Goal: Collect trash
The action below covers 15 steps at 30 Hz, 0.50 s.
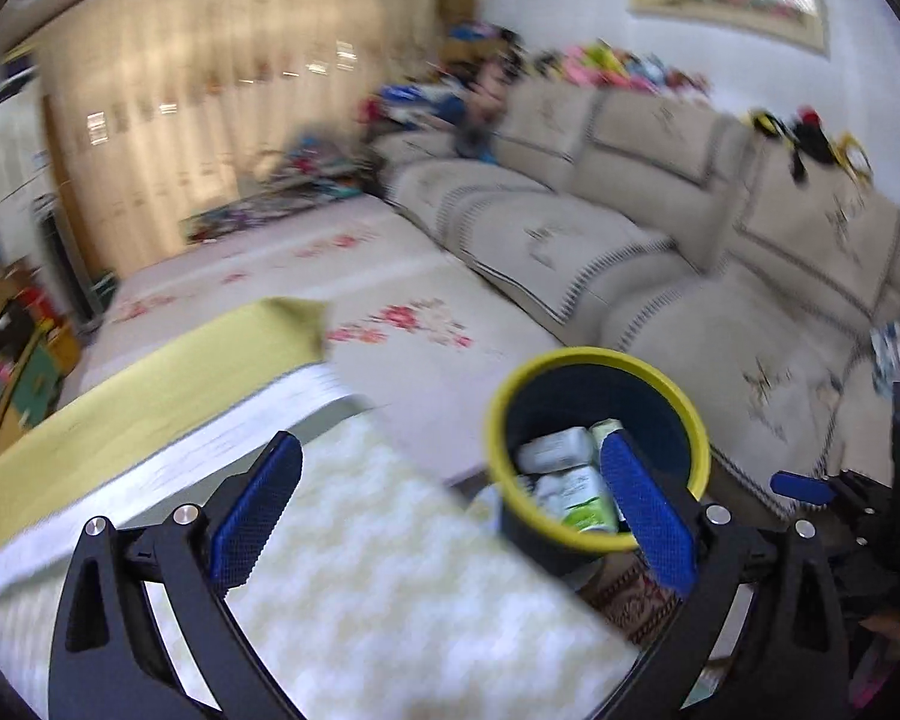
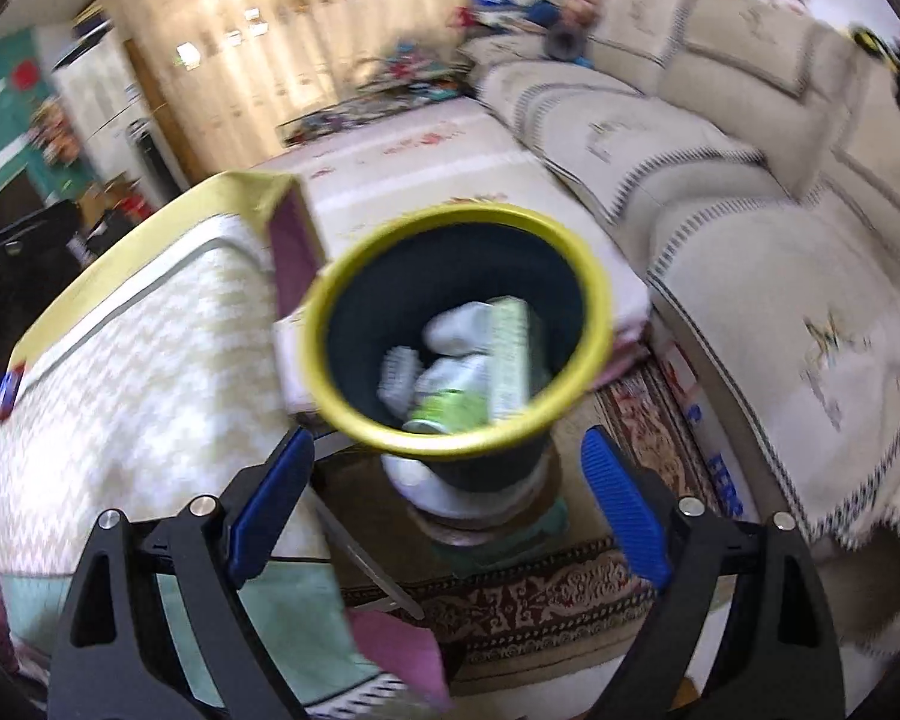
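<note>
My left tongs (image 1: 450, 516) stood wide apart with nothing between their blue pads (image 1: 258, 510), and my right tongs (image 2: 447, 510) gaped just as wide, gripping nothing either. Under the left pair lay a table top in a pale zigzag-patterned cloth (image 1: 378, 588), reaching out past the left pad. Just ahead, behind my right-hand pad in the left view, sat the dark waste bin with its yellow rim (image 1: 498, 396), already carrying crumpled white packets and a green-labelled wrapper (image 1: 576, 498). From the right tongs the same waste bin (image 2: 330, 312) sat dead ahead and just beyond the tips, mouth tilted toward me; in it I made out white wads, a green-and-white carton (image 2: 510, 354) and a green can-like piece (image 2: 444, 408), all too blurred to name better. It looked perched on a round stand (image 2: 492, 510), though I couldn't tell exactly what that was. Down below, between the right tongs, ran a dark red patterned rug (image 2: 540, 600). Off to my left in the left view stretched a yellow-green strip (image 1: 150, 372) along the table's far edge. Farther out lay pale floor matting with pink flowers (image 1: 408, 318), then to the right the long beige sofa (image 1: 660, 228), with bright clutter (image 1: 606, 66) heaped along its back, and pleated cream curtains (image 1: 210, 90) farthest off.
</note>
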Each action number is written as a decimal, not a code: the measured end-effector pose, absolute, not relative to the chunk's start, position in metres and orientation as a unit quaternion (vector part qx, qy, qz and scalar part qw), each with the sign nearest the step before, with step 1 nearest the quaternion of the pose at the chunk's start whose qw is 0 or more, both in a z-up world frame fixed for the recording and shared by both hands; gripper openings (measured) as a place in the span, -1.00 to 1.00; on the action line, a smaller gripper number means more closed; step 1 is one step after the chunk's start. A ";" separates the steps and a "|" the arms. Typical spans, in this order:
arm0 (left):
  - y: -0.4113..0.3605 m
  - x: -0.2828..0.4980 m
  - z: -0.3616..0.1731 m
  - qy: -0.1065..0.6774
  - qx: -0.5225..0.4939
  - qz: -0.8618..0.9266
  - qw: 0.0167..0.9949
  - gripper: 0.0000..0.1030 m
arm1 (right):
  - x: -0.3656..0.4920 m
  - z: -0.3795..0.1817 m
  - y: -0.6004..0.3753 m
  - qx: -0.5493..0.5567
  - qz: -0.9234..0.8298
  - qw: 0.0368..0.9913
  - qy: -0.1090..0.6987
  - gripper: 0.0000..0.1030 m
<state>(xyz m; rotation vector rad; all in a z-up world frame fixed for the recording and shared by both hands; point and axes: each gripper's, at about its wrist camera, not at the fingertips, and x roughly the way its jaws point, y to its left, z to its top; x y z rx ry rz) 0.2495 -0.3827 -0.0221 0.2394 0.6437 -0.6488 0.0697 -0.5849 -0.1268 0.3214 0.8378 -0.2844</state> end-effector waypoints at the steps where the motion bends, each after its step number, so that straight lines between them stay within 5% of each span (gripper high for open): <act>1: -0.364 0.243 -0.018 0.303 0.109 -0.297 0.899 0.91 | 0.072 -0.124 -0.576 0.146 -0.129 0.895 0.401 0.67; 15: -0.140 0.129 0.008 0.260 0.048 -0.126 0.956 0.91 | 0.057 -0.074 -0.481 0.081 -0.072 0.932 0.347 0.73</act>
